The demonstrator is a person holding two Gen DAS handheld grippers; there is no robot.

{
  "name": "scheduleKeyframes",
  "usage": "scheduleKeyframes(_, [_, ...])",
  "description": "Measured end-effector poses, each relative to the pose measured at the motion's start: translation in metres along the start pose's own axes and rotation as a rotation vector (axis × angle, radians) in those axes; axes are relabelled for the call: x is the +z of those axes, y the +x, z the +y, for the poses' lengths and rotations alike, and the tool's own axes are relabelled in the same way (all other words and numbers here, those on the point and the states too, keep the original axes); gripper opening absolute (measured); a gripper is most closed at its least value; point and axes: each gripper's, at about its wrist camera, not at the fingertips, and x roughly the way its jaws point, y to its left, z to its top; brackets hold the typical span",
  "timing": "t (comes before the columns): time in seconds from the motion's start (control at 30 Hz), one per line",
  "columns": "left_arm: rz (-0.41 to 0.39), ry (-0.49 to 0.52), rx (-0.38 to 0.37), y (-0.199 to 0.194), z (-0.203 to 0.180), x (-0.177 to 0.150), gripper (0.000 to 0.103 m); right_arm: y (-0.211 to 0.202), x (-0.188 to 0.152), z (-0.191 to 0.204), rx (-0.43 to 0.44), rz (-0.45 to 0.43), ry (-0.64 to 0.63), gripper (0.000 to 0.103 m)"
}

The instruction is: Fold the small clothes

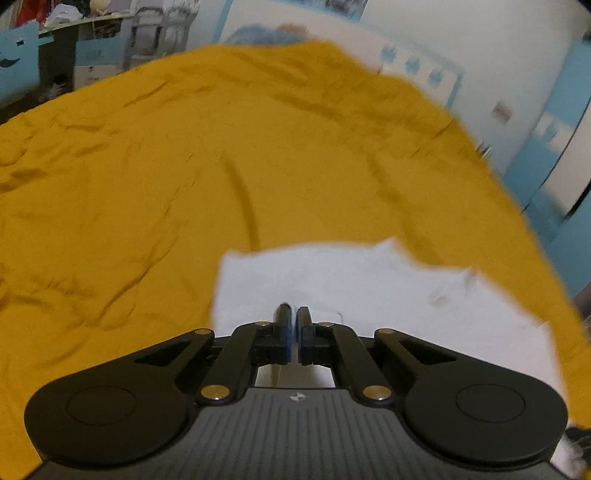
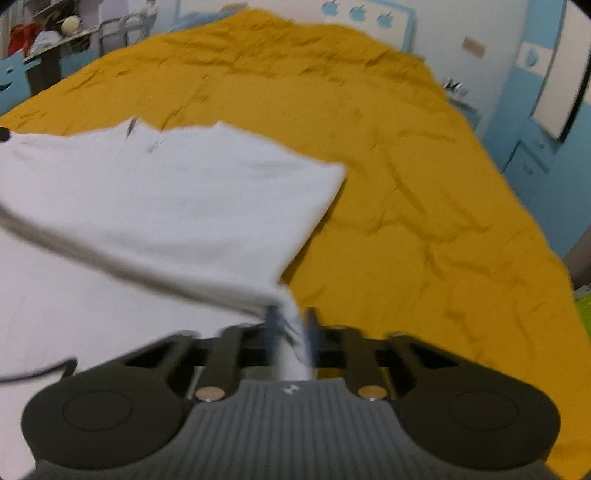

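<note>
You're working over a bed with a mustard-yellow bedspread (image 2: 424, 177), wrinkled, filling most of both views. Behind it a white and blue wall (image 2: 461, 22) with blue apple shapes, and a cluttered shelf (image 2: 48, 33) at far left.

The white garment (image 2: 166, 199) is lying on the near-left part of the bedspread. In the right wrist view its far portion is lying flat, while the near edge is rising off the bed as a taut, blurred fold running toward your right gripper (image 2: 291, 325).

Right fingers (image 2: 272, 325): you're pinching a bunched corner of the white garment between them; the fabric is filling the narrow gap and spilling back toward the gripper body. The gripper is pointing forward along the bed, tilted down slightly, with open bedspread to its right.

Left gripper (image 1: 294, 325): its fingers (image 1: 284, 328) are sitting almost pressed together, only a thin slit between them. The white garment (image 1: 369, 295) is lying directly under and ahead of the tips, spreading right. I can't tell whether a thin layer of cloth is caught in that slit. You're holding this gripper low, pointing along the bed, with bare bedspread (image 1: 147, 184) to its left.
</note>
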Motion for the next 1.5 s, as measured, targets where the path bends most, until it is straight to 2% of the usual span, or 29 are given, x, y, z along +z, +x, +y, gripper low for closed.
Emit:
scheduleKeyframes(0.1, [0.050, 0.008, 0.065, 0.027, 0.007, -0.016, 0.002, -0.002, -0.010, 0.000, 0.004, -0.010, -0.003, 0.001])
scheduleKeyframes(0.17, [0.048, 0.047, 0.096, 0.037, 0.006, -0.023, 0.002, -0.003, -0.013, -0.004, 0.005, -0.008, 0.024, 0.001])
scheduleKeyframes(0.27, [0.047, 0.059, 0.105, 0.038, 0.004, -0.023, 0.003, -0.002, -0.014, -0.006, 0.010, 0.005, 0.022, 0.001])
scheduleKeyframes(0.37, [0.049, 0.040, 0.087, 0.024, 0.007, -0.017, 0.009, -0.005, -0.012, -0.007, 0.007, 0.022, 0.026, 0.000])
scheduleKeyframes(0.47, [0.033, 0.055, 0.072, 0.002, 0.008, -0.016, 0.010, -0.015, -0.009, -0.014, 0.014, 0.028, 0.093, 0.001])
scheduleKeyframes(0.57, [0.008, 0.085, 0.008, -0.018, -0.003, -0.017, 0.010, -0.030, -0.001, -0.012, 0.048, -0.023, 0.123, 0.005])
scheduleKeyframes(0.67, [0.002, 0.165, -0.051, -0.029, -0.023, -0.027, 0.010, -0.036, 0.014, 0.003, 0.117, -0.084, 0.107, 0.005])
scheduleKeyframes(0.73, [0.016, 0.234, -0.049, -0.025, -0.036, -0.037, 0.011, -0.030, 0.024, 0.019, 0.150, -0.100, 0.074, 0.012])
scheduleKeyframes(0.8, [0.049, 0.249, -0.043, -0.016, -0.039, -0.046, 0.011, -0.018, 0.029, 0.028, 0.185, -0.089, 0.068, 0.016])
scheduleKeyframes(0.87, [0.078, 0.241, -0.039, -0.006, -0.035, -0.054, 0.011, -0.001, 0.027, 0.033, 0.194, -0.054, 0.076, 0.016])
scheduleKeyframes(0.97, [0.079, 0.313, 0.029, 0.006, -0.032, -0.066, 0.013, 0.022, 0.016, 0.033, 0.196, -0.007, 0.104, 0.015])
scheduleKeyframes(1.1, [0.098, 0.296, 0.042, 0.011, -0.029, -0.063, 0.013, 0.030, 0.012, 0.027, 0.208, 0.006, 0.152, 0.013])
scheduleKeyframes(1.13, [0.102, 0.288, 0.050, 0.008, -0.030, -0.062, 0.013, 0.029, 0.013, 0.028, 0.202, 0.006, 0.148, 0.013])
scheduleKeyframes(1.2, [0.095, 0.287, 0.066, -0.002, -0.035, -0.059, 0.014, 0.020, 0.016, 0.031, 0.181, 0.007, 0.133, 0.019])
scheduleKeyframes(1.3, [0.072, 0.321, 0.050, -0.024, -0.040, -0.061, 0.022, 0.000, 0.017, 0.029, 0.208, 0.012, 0.142, 0.031])
scheduleKeyframes(1.43, [0.044, 0.378, 0.044, -0.055, -0.051, -0.068, 0.030, -0.029, 0.014, 0.029, 0.239, 0.013, 0.165, 0.032])
scheduleKeyframes(1.5, [0.029, 0.421, 0.022, -0.074, -0.058, -0.073, 0.033, -0.048, 0.012, 0.031, 0.259, 0.003, 0.159, 0.036])
